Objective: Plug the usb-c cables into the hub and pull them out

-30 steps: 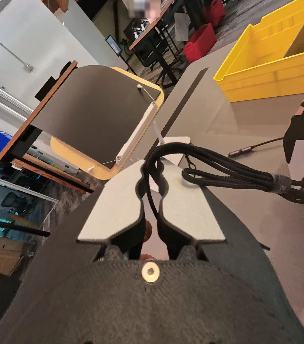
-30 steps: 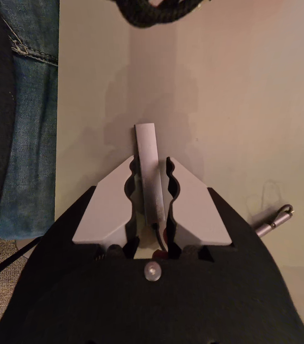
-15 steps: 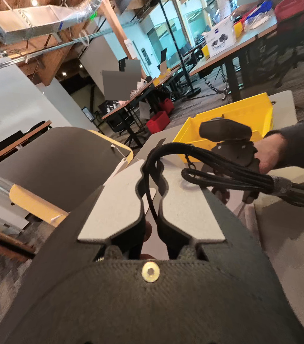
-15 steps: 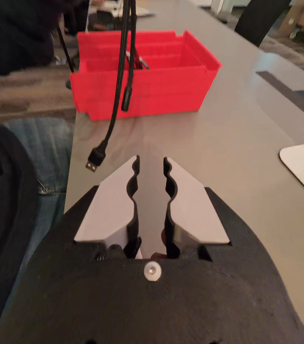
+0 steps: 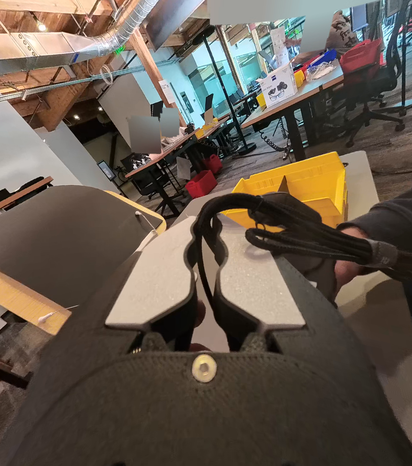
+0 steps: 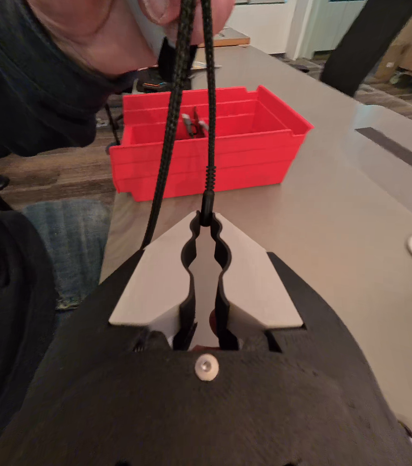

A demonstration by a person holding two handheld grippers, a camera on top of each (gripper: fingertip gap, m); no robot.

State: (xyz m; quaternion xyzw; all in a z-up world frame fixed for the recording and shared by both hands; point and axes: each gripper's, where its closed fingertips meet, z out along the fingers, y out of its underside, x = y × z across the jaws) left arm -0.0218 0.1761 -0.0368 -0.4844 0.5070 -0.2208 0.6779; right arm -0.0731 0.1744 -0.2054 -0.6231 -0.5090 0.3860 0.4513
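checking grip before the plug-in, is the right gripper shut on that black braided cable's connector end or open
Shut on it: the right gripper fingertips pinch the black braided cable's connector end, the cable hanging from above.

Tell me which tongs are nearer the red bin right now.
Right. The right tongs face the red bin across the table, pinching a cable plug. The left tongs hold the cable bundle above.

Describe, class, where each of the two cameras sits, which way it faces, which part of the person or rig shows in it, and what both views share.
Left wrist view: on the left gripper, facing out across the table to a yellow bin and room; the gripper pinches the black cable bundle; a sleeved hand shows right.
Right wrist view: on the right gripper, facing along the table to a red bin; tips shut on a cable's plug; a hand above.
Shared: the cables and grey table.
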